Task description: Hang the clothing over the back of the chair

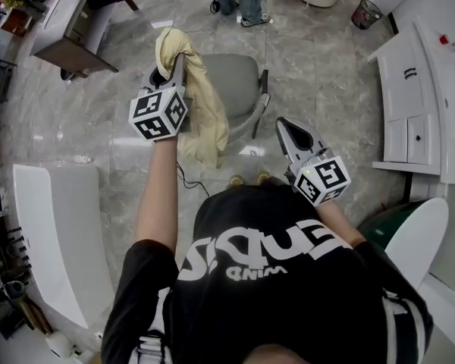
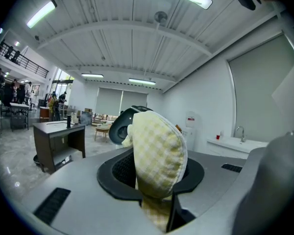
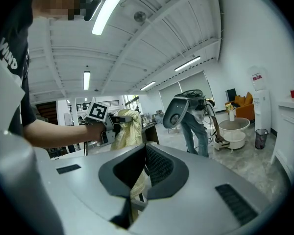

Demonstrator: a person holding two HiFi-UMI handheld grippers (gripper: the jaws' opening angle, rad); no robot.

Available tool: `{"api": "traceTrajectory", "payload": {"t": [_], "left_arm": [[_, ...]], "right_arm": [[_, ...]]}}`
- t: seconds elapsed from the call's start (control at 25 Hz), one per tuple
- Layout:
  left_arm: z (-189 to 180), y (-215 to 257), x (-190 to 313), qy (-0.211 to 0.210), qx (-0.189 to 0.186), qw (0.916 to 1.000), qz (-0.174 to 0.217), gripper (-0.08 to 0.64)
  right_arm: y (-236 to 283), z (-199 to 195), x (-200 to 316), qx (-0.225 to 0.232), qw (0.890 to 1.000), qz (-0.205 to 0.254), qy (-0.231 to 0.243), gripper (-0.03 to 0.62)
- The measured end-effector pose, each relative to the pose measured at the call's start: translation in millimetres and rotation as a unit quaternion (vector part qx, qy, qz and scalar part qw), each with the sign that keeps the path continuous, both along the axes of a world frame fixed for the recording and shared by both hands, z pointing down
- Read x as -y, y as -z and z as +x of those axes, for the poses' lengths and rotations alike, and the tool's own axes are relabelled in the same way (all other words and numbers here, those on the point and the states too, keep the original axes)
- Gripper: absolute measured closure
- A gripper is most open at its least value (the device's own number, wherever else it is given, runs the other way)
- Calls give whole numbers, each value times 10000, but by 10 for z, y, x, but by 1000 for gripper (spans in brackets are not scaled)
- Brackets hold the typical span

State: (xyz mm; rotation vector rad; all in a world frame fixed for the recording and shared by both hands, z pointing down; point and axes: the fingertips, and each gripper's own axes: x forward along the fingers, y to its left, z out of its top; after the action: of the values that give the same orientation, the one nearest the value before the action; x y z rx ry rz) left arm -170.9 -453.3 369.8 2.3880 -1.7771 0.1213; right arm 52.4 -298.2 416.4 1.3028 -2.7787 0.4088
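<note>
Head view: clothing (image 1: 201, 105) seemingly beside chair (image 1: 235, 82)

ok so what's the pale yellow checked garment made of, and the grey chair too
The pale yellow checked garment: soft woven cloth, likely cotton, matte; it folds and hangs limp. The grey chair: seat shell looks like smooth moulded plastic, faintly sheened, though thin upholstery can't be excluded.

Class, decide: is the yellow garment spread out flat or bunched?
Bunched: the yellow garment hangs in a narrow crumpled strip by the grey chair, not spread.
</note>
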Motion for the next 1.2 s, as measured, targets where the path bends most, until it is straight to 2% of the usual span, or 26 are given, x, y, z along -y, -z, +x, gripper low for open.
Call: {"api": "traceTrajectory", "payload": {"t": [0.2,0.4,0.96,1.04,1.2], "left_arm": [[-26,-28,6,28,-34,10000,-33,346],[-5,-10,1,26,11,10000,-16,310],[15,-48,-140,53,29,9999,-90,315],[4,-49,-176,86,65,9999,-81,340],[-19,-62,-281,147,173,9997,-50,450]], "right_arm": [[6,4,5,-29,10000,14,7,578],[17,27,4,-31,10000,13,18,578],[19,49,-77,-39,10000,19,50,578],[17,45,-89,-37,10000,20,54,578],[9,31,-112,-42,10000,29,82,578]]}}
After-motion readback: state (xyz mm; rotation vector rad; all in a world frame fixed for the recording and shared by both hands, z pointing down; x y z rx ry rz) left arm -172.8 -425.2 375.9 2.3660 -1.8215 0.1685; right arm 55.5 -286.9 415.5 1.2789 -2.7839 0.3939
